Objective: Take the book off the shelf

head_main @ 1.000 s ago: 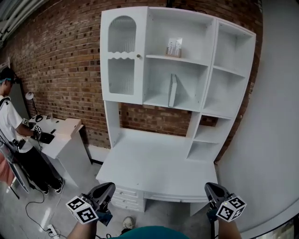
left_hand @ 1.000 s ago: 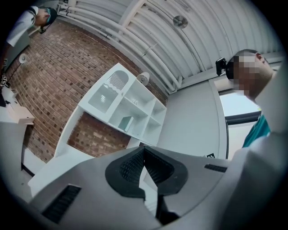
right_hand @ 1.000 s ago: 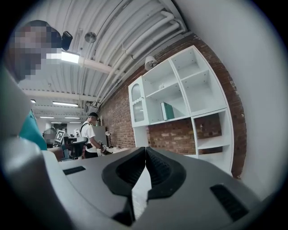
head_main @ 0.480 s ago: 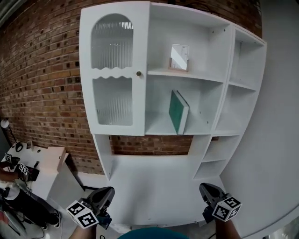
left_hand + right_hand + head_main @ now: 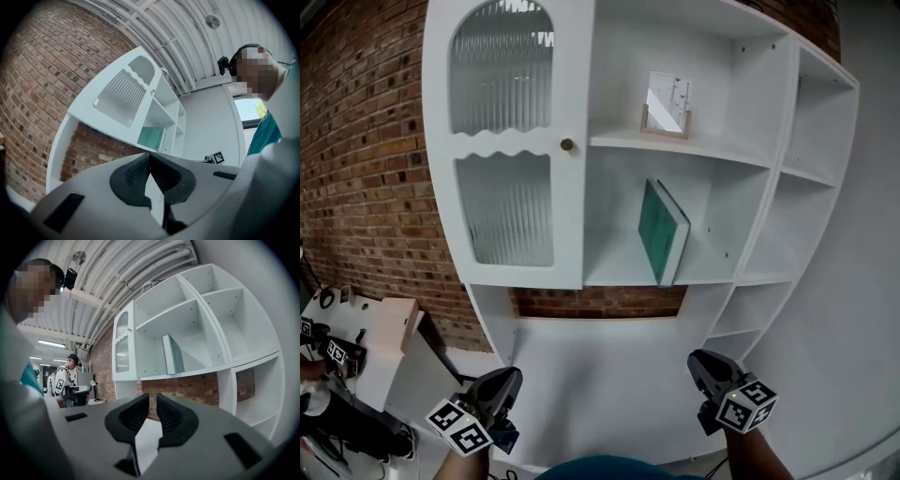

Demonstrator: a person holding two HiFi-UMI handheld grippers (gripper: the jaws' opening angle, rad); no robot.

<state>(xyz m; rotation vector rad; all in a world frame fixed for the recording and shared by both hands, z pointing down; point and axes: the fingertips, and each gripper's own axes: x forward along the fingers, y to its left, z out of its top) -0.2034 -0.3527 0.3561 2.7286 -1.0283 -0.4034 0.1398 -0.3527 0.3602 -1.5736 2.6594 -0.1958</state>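
Observation:
A green book leans upright against the divider on the middle shelf of the white shelf unit. It also shows in the left gripper view, book, and in the right gripper view, book. My left gripper hangs low over the desk top, well below and left of the book, its jaws shut on nothing. My right gripper is low on the right, below the book, also shut and empty.
A small framed card stands on the shelf above the book. A ribbed-glass cabinet door closes the left section. The white desk top lies below. A brick wall, a side desk and another person are off left.
The view has come closer to the shelf unit, so the book looks larger and more centred. Both grippers stay low and shut. The person at the side desk has slid almost out of view.

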